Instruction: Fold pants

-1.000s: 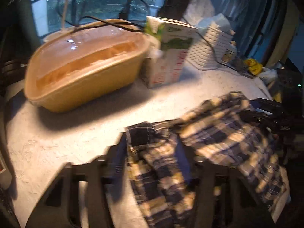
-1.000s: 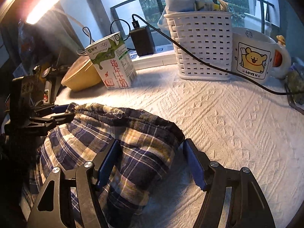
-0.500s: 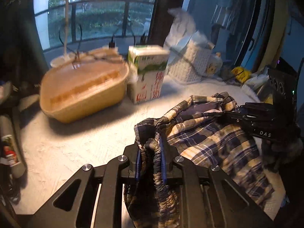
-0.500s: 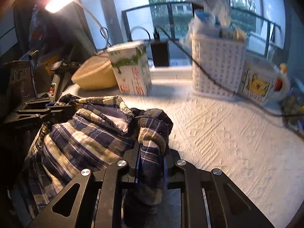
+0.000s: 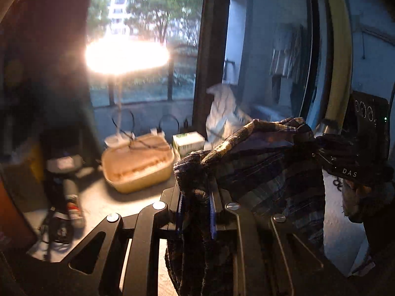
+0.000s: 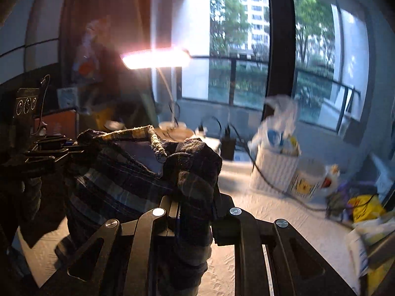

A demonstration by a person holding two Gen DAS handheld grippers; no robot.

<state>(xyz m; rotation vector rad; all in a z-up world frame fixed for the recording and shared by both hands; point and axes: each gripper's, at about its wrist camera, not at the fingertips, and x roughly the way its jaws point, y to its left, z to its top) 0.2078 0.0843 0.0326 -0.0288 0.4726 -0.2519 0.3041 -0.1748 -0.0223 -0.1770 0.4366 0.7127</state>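
Observation:
The plaid pants hang in the air, stretched between both grippers above the white textured table. My left gripper is shut on one end of the waistband, which bunches between its jaws. My right gripper is shut on the other end of the waistband. The pants sag between the two, with the legs hanging down. The right gripper shows in the left wrist view at the right. The left gripper shows in the right wrist view at the left.
A tan lidded container and a milk carton stand at the table's back. A white basket, a bear mug and a cable lie at the right. A bright lamp glares overhead. Clutter sits at the far right.
Both grippers went from open around the waistband to shut on it, then rose, lifting the pants off the table into the air. The views now look more level toward the window.

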